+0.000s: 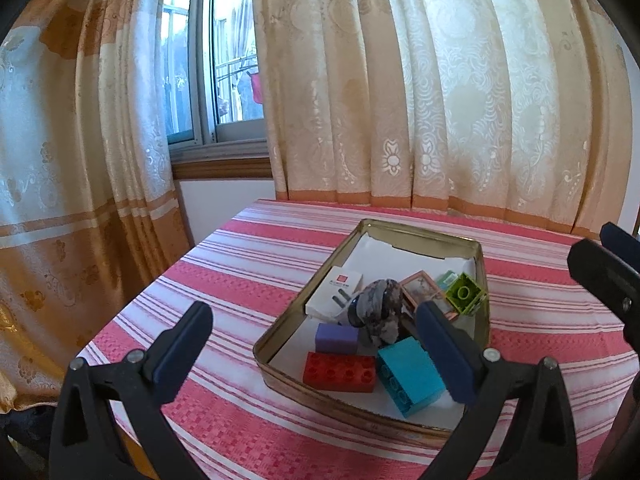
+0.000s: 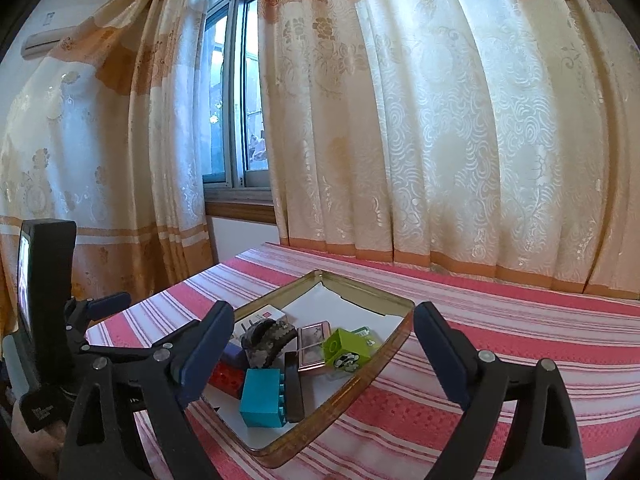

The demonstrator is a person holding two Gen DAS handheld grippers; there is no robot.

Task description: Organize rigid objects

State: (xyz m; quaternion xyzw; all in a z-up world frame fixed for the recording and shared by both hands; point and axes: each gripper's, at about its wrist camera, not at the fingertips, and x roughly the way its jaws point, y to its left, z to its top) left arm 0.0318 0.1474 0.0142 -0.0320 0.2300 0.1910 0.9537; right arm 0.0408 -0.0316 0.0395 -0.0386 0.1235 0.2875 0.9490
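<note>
A gold tin tray (image 1: 280,328) lined with white paper sits on the striped tablecloth. It holds a red brick (image 1: 340,372), a teal brick (image 1: 412,376), a purple block (image 1: 336,338), a white box (image 1: 336,292), a grey mottled lump (image 1: 378,308), a pink-framed case (image 1: 424,292) and a lime green brick (image 1: 466,292). My left gripper (image 1: 312,312) hovers open over the tray's near end, nothing between its pads. In the right wrist view the right gripper (image 2: 324,312) stands open before the tray (image 2: 360,384), apart from the teal brick (image 2: 262,402) and lime cube (image 2: 346,350).
The table, under a red-and-white striped cloth (image 1: 224,280), has its left edge close to the tray. Cream and orange curtains (image 1: 440,100) hang behind it, with a window (image 1: 224,80) between them. The left gripper (image 2: 100,304) shows at the right wrist view's left side.
</note>
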